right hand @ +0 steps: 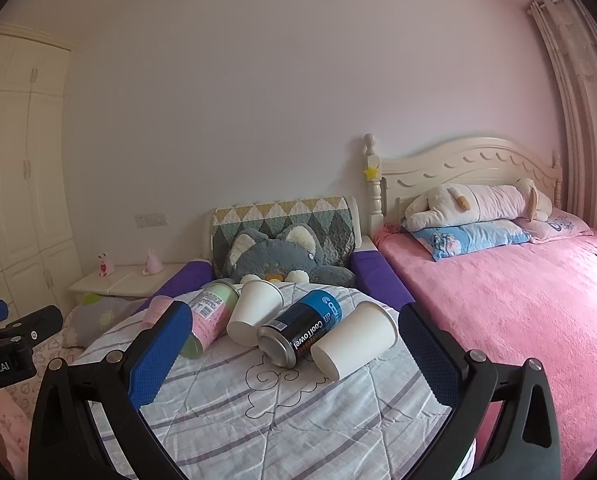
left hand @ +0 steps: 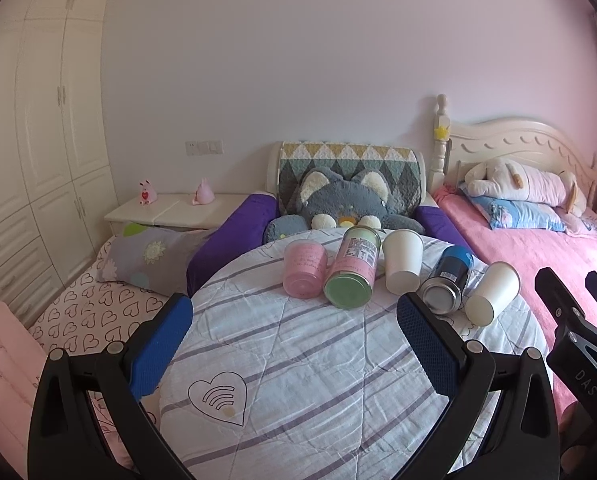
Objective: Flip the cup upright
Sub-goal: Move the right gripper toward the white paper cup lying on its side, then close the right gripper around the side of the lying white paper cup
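Five containers lie on their sides in a row on a round striped quilt (left hand: pixel 298 360): a pink cup (left hand: pixel 303 267), a pink-and-green jar (left hand: pixel 352 270), a white paper cup (left hand: pixel 402 262), a blue-black can (left hand: pixel 448 280) and a second white paper cup (left hand: pixel 492 296). Their bases point toward me. My left gripper (left hand: pixel 294 320) is open and empty, short of the row. My right gripper (right hand: pixel 294 328) is open and empty, with the can (right hand: pixel 302 326) and right paper cup (right hand: pixel 354 340) beyond its fingertips. The other paper cup (right hand: pixel 254 312) and jar (right hand: pixel 210 316) lie further left.
A grey cat plush (left hand: pixel 342 204) sits behind the row against a quilted headrest. A pink bed (right hand: pixel 518 300) with a long plush and pillows lies to the right. A nightstand (left hand: pixel 170 210) and wardrobe (left hand: pixel 38 140) stand left. The right gripper's body (left hand: pixel 578 340) shows at the left view's right edge.
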Motion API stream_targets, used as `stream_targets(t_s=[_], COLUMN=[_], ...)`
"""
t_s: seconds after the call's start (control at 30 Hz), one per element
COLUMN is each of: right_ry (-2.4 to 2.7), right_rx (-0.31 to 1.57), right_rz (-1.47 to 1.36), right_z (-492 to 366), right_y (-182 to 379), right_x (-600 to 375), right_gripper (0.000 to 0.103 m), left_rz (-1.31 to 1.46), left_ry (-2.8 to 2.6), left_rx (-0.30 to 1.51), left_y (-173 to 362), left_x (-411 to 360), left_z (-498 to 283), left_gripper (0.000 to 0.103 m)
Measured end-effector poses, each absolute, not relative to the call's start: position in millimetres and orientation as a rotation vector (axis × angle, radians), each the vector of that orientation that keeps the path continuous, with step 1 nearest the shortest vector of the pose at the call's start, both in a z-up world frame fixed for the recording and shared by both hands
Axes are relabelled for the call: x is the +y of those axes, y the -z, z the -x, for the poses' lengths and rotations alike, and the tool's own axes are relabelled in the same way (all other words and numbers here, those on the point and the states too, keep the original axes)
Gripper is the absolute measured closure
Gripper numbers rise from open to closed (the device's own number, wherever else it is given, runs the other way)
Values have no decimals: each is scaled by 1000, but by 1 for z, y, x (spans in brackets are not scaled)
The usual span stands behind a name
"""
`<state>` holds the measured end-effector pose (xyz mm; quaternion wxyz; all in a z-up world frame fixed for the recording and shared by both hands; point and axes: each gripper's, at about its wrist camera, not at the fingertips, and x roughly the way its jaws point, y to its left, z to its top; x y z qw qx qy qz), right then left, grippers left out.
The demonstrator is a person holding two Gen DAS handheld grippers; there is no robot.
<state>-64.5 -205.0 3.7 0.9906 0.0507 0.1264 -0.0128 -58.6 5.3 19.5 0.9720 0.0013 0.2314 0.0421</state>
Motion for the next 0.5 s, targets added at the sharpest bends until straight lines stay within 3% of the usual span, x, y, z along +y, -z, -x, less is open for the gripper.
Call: stream_targets(t_s=[0.5], right_ry=[92], right_rx=[342], right_rz=[-116], right_z=[28], right_y=[6], right_x=[-222], right_gripper=[0], left_rz=[-35], left_ry=[-23], left_rx=[568], left_y=[-12], left_x=[-19], left_z=[-5], left_gripper=[0])
